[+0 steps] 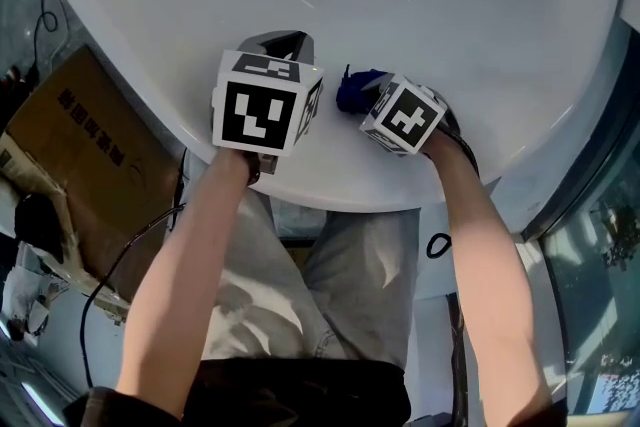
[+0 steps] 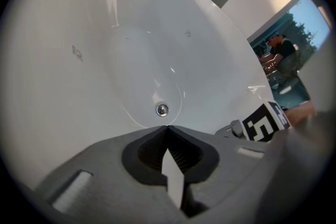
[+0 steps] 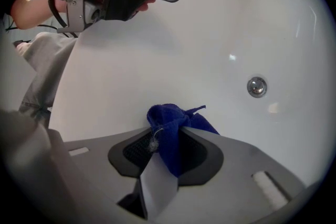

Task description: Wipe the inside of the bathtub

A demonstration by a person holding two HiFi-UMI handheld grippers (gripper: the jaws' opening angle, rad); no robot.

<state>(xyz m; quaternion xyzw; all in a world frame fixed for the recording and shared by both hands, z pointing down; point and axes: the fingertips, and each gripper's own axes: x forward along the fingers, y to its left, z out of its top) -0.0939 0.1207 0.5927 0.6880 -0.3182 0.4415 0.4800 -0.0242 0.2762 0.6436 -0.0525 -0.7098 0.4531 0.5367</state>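
Close by bathtub rim [image 1: 340, 183], cloth [image 3: 169, 119] in right claw [image 3: 177, 126].

Head view: blue cloth [image 1: 352, 91] mostly covered by the marker cube of the right gripper [image 3: 169, 122]. Bathtub [image 1: 480, 35] cut off at top edge. Cardboard box [image 1: 80, 155] cut at left; its print unreadable.

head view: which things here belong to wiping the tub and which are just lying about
For the job: bathtub, blue cloth, right claw clamped on it, left claw shut, empty.
Lying about: cardboard box, black cables beside the tub.
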